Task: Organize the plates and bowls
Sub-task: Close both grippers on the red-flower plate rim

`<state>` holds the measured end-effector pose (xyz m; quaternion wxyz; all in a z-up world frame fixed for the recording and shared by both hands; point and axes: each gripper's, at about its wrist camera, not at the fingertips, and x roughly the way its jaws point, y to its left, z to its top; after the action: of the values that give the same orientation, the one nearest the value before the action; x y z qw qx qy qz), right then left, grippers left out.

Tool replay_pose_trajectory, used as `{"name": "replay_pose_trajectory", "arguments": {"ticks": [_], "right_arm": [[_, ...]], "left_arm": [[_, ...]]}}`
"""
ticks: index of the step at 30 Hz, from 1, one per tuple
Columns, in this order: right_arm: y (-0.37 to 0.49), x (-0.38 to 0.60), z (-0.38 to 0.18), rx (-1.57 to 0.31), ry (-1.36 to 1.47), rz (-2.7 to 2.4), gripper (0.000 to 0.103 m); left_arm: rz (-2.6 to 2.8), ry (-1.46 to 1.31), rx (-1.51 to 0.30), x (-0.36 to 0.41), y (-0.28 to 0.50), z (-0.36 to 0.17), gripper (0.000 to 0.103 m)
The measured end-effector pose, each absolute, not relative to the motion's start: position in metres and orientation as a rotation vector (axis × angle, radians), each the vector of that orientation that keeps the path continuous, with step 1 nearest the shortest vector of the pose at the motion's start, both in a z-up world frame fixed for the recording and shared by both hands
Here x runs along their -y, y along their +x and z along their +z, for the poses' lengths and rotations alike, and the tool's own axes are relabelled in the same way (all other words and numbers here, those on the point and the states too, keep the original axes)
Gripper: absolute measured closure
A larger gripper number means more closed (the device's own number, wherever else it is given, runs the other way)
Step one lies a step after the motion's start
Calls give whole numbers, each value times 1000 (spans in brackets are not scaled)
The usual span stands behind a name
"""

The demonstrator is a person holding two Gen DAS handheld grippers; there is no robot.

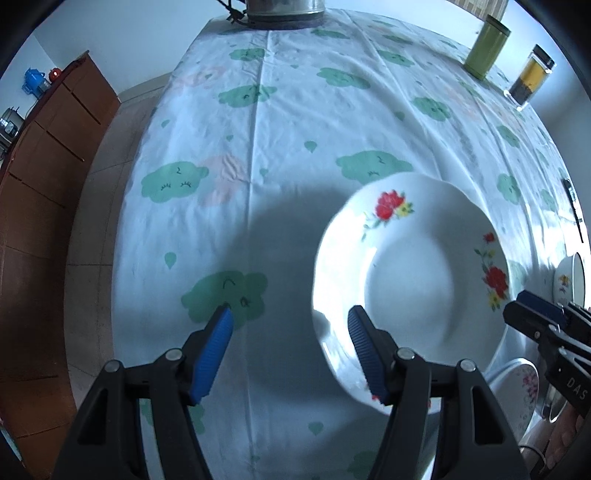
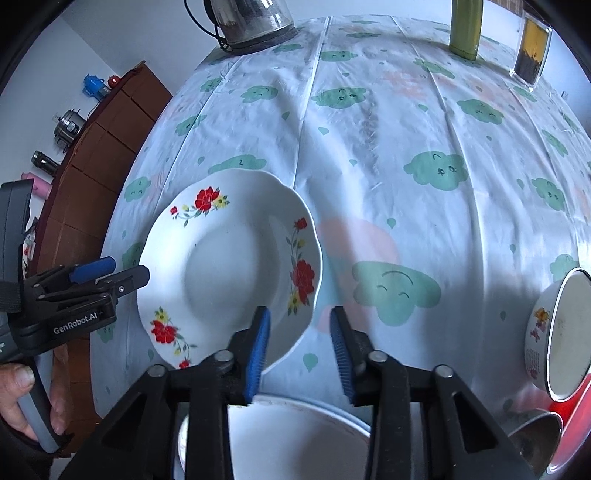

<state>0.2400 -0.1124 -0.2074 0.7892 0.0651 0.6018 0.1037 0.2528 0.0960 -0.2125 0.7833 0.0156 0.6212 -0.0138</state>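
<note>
A white scalloped plate (image 1: 406,273) with red flowers lies on the cloud-print tablecloth (image 1: 258,147). My left gripper (image 1: 291,310) hangs open above the cloth just left of it; its right finger overlaps the plate's near rim in view and nothing is between the pads. In the right wrist view the plate (image 2: 229,266) sits left of centre. My right gripper (image 2: 299,314) is open at the plate's right edge, with the left pad over the rim and the right pad over bare cloth. Each gripper shows in the other's view: the right gripper (image 1: 515,303) and the left gripper (image 2: 129,270), held by a hand (image 2: 22,387).
A white bowl (image 2: 288,435) lies under my right gripper, and a flowered bowl (image 2: 550,332) lies on its side at the right. A kettle (image 2: 251,22), a green canister (image 2: 465,26) and a jar (image 2: 532,48) stand at the far edge. A brown cabinet (image 1: 48,166) is left of the table.
</note>
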Motion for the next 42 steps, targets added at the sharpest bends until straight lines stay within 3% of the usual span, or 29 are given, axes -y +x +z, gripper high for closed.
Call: {"name": "replay_pose_trajectory", "arguments": {"ticks": [13, 15, 21, 27, 42], "right_arm": [[251, 111, -220, -1329, 131, 196, 74], [251, 111, -221, -1336, 132, 197, 83], [250, 111, -224, -1338, 136, 196, 84], [248, 108, -224, -1337, 136, 196, 85], [246, 103, -223, -1329, 101, 191, 85]], "left_arm": [[-42, 38, -1357, -92, 271, -222, 42], [-44, 36, -1364, -92, 273, -225, 47], [-75, 23, -1368, -90, 274, -226, 59], [-113, 15, -1374, -82, 275, -225, 82], [-87, 86, -1347, -68, 271, -224, 81]]}}
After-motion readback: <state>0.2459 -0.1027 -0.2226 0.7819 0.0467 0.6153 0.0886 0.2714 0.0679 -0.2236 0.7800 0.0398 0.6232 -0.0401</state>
